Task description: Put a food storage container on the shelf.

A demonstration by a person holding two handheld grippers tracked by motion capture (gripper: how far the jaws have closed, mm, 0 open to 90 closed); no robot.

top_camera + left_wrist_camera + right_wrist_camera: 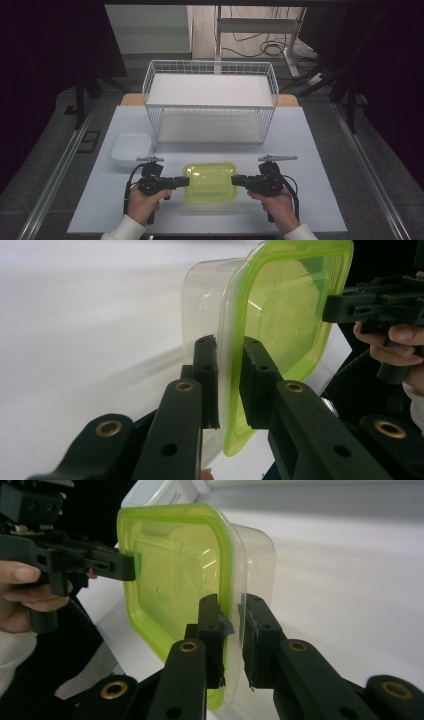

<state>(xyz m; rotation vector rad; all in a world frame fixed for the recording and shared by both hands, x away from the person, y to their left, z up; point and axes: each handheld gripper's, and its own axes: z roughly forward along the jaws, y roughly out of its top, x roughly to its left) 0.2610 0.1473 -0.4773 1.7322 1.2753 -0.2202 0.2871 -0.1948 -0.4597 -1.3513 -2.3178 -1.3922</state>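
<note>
High view: I see the lidded container (pixel 210 181), a clear tub under a lime-green lid, in the lower centre of the frame on the white table (pixel 310 200). My left gripper (pixel 186 181) meets its left edge and my right gripper (pixel 235 181) its right edge, so the container sits directly between the two, each held by a hand entering from the bottom of the frame. A white wire basket (pixel 210 102) stands in the upper centre, well apart from the container, and a small white tub (pixel 131 148) lies at centre left, near the left gripper.

Left gripper view: the left gripper (pixel 230 385) rises from the bottom centre, its jaws nearly together and clamped on the container's rim. The green lid edge (pixel 227 405) passes between the pads, one pad on the clear-tub side, the other on the lid side. The container (pixel 280 305) extends to the upper right, where the right gripper (pixel 332 307) bites its far edge.

Right gripper view: the right gripper (pixel 232 640) rises from the bottom centre, jaws drawn in tight on the near rim, again with the lid's edge between the pads. The container (pixel 175 575) fills the upper centre; the left gripper (pixel 127 566) grips its far edge at centre left.
</note>
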